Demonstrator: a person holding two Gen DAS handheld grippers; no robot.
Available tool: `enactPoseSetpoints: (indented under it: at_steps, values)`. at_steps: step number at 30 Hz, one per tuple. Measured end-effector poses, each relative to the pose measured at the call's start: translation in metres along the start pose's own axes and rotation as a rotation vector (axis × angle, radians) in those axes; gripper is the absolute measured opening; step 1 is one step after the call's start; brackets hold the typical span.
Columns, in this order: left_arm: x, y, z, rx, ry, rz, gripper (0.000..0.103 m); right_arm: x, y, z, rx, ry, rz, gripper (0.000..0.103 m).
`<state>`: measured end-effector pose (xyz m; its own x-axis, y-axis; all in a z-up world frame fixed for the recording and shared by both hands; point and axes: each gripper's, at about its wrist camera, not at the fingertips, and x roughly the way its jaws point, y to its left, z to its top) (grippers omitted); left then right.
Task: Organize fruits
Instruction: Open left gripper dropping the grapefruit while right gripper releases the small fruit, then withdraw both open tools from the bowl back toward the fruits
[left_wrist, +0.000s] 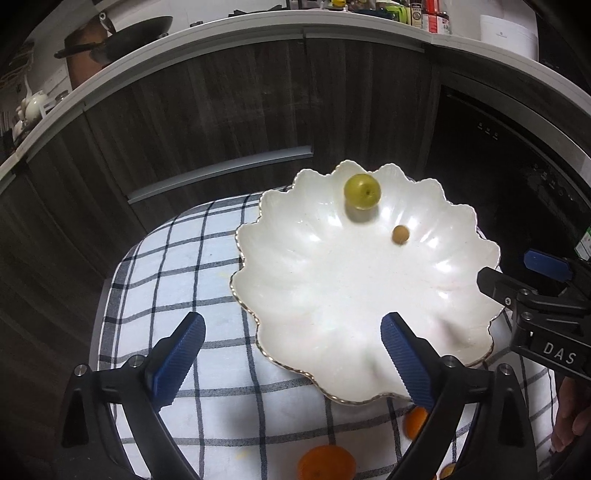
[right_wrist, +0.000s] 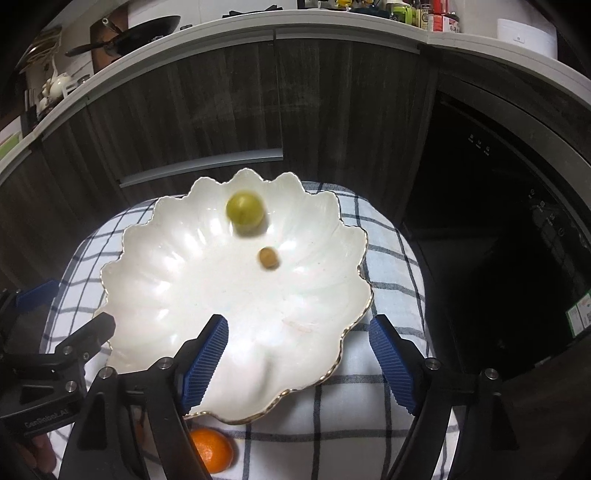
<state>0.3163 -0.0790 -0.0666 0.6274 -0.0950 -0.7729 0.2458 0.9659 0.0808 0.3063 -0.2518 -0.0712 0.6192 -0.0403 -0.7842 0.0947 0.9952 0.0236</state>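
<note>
Both the left hand-held gripper and right hand-held gripper gape wide, holding nothing. Scalloped white dish contains a green grape and a small brown fruit.

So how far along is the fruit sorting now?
Done: a green fruit and a small brown one sit in the white dish. In hand: nothing; the left gripper and right gripper are both open. Left: oranges lie on the checked cloth beside the dish.
</note>
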Motion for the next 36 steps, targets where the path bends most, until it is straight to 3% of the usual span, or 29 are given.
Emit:
enactPoseSetpoints:
  at_steps: [21,36]
  values:
    - [-0.034,0.007,-0.008,-0.037,-0.035,-0.003,0.098,-0.027,-0.002,-0.010,0.034,-0.004,0.015,0.080]
    - [-0.066,0.004,-0.031,-0.036,-0.047,0.000,0.098,-0.068,0.004,-0.028,0.004,-0.062,0.012,0.080]
